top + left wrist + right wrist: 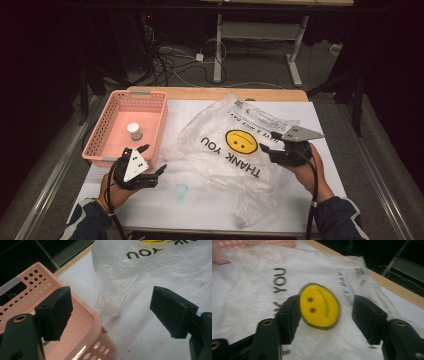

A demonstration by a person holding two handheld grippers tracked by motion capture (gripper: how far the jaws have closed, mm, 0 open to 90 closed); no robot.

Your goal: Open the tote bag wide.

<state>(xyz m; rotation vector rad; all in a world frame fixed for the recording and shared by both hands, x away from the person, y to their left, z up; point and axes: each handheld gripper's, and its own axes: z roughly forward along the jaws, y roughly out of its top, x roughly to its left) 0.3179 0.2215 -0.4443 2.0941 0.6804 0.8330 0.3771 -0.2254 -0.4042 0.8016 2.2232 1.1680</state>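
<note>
Plastic bag (240,150) with a yellow smiley lies crumpled at frame centre on the white table (200,200). The right hand-held gripper (272,150), jaws apart, hovers over its right part. The left hand-held gripper (152,160), jaws apart, sits lower left beside the pink basket (150,97), which holds a small white jar (134,131).

Both forearms wear dark navy sleeves (340,217) with lighter cuffs. Each gripper is black: the left gripper (152,161) carries a white three-cornered plate, the right gripper (269,144) a grey one. Brass screws show at the jaw bases, and black cables trail back.
</note>
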